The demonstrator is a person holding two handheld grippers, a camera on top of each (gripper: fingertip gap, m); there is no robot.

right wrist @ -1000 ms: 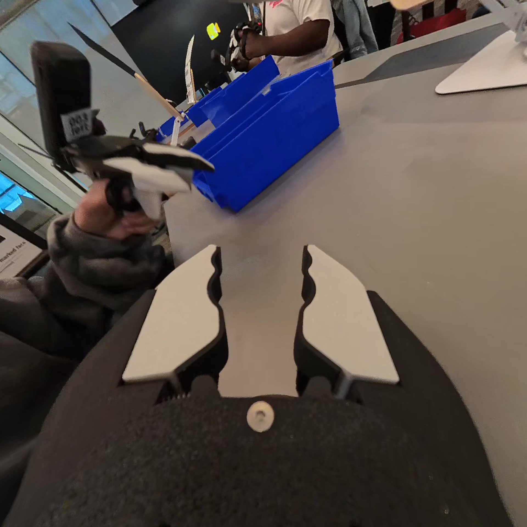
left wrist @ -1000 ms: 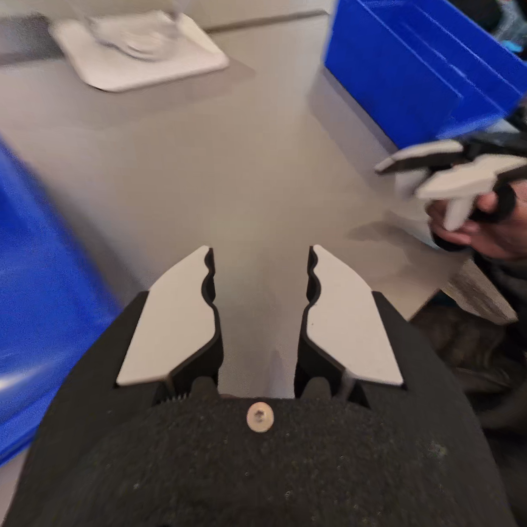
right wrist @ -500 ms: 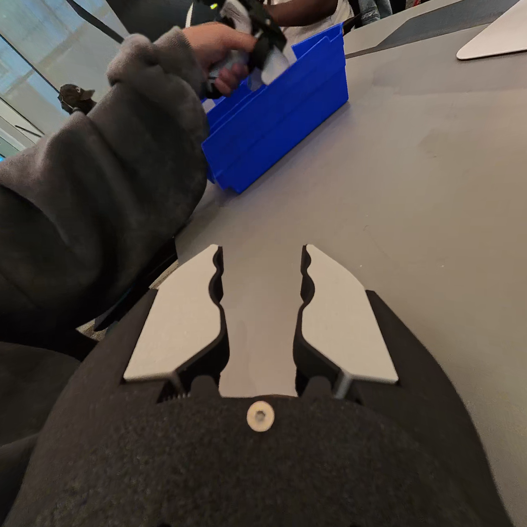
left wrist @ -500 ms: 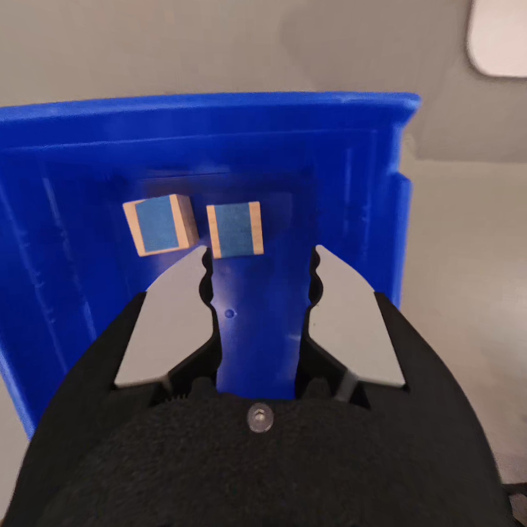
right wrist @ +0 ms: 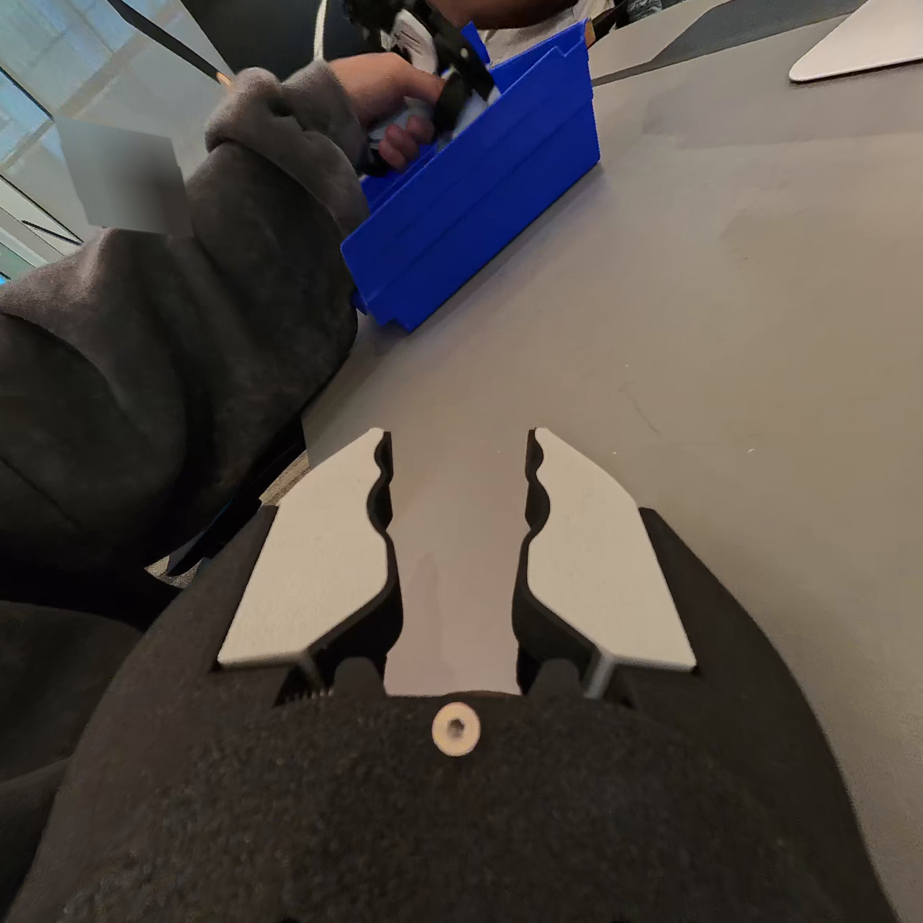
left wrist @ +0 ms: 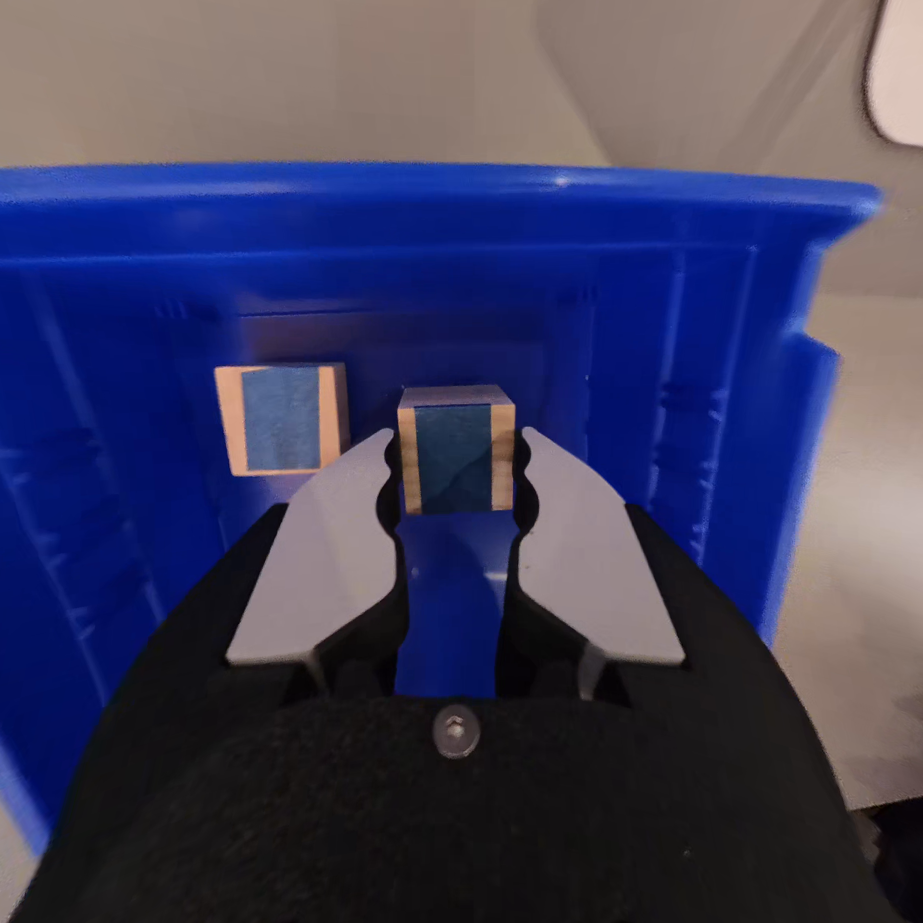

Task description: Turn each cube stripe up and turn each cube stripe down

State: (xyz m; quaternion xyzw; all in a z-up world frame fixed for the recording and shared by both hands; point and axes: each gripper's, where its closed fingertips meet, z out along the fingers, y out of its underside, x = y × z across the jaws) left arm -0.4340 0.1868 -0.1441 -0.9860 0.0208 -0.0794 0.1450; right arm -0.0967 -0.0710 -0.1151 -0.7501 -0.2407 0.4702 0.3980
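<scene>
Two wooden cubes sitting in the blue bin [left wrist: 449,220], each pale wood with a broad blue stripe down one face. Left cube [left wrist: 282,418] flat on the bin floor, stripe face turned toward the camera, narrow bands of bare wood either side of it. Right cube [left wrist: 455,452] closer, darker in shadow, stripe also facing the camera, plain wood on the face beyond it. Just beside each other, a small gap between, not touching. Nothing else visible in the bin.

Left gripper [left wrist: 455,467] reaching down into the bin, grey fingers [left wrist: 329,549] flanking the right cube on both sides, pads right against its bare-wood edges. Whether squeezing or only bracketing, cannot tell.

Over to the right wrist view: right gripper [right wrist: 458,439] low over the grey table [right wrist: 724,324], jaws spread wide, nothing between them, well apart from the bin [right wrist: 479,210]. Dark grey sleeve [right wrist: 175,299] crossing the left side, hand [right wrist: 394,100] on the left gripper's handle at the bin. One white stand base [right wrist: 859,45] at the far right corner of the table.
</scene>
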